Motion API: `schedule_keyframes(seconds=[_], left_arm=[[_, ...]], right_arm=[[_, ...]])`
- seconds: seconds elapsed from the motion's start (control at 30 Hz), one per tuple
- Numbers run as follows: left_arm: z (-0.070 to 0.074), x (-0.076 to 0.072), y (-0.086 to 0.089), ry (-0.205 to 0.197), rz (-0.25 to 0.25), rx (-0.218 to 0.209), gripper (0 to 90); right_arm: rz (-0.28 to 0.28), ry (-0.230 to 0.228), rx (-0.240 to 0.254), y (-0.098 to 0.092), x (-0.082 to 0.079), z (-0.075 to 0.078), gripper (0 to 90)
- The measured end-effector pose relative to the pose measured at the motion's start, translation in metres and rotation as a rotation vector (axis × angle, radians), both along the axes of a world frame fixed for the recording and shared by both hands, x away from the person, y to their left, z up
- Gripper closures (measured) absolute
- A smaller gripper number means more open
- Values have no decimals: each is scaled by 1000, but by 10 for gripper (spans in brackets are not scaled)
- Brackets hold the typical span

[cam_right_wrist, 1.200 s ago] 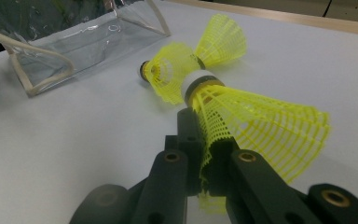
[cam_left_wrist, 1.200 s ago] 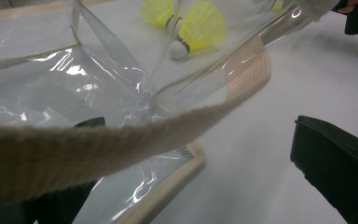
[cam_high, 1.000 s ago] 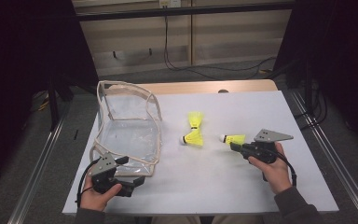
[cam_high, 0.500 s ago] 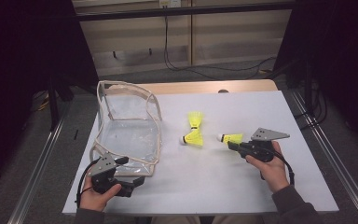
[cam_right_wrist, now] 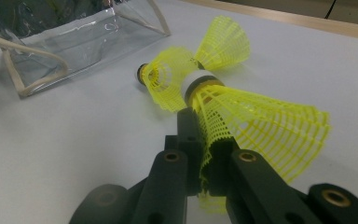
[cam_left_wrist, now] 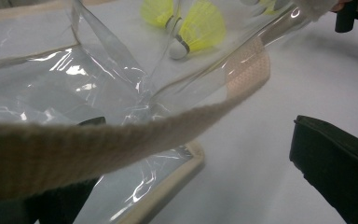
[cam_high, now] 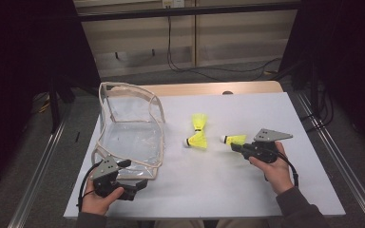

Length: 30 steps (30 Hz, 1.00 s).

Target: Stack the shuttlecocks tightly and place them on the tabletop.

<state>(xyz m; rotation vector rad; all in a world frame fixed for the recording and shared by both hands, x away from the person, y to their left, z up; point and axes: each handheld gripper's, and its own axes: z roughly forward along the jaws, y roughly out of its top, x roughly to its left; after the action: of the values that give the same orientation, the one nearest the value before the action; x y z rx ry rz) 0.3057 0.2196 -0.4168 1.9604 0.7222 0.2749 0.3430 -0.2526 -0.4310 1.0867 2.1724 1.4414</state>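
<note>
Three yellow shuttlecocks, one (cam_high: 234,139) pinched in the right tool (cam_high: 241,147), two more (cam_high: 199,120) and (cam_high: 197,141) lying on the white table (cam_high: 247,185), one clear plastic bag (cam_high: 132,127) with beige trim, two hand-held tools, left tool (cam_high: 140,185)

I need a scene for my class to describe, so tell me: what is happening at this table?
A person holds tongs in each hand. The right tongs are shut on the mesh skirt of a yellow shuttlecock. Two more shuttlecocks lie on the white table beside a clear plastic bag with beige trim. The left tongs sit at the bag's near edge, one jaw under the plastic; whether they grip it is unclear.
</note>
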Motion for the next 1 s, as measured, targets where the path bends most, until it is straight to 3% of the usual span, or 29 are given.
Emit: schedule_keyframes(seconds=[1.0], left_arm=[[0, 0, 0, 0, 0, 1, 47]], right_arm=[[7, 2, -2, 6, 12, -1, 878]])
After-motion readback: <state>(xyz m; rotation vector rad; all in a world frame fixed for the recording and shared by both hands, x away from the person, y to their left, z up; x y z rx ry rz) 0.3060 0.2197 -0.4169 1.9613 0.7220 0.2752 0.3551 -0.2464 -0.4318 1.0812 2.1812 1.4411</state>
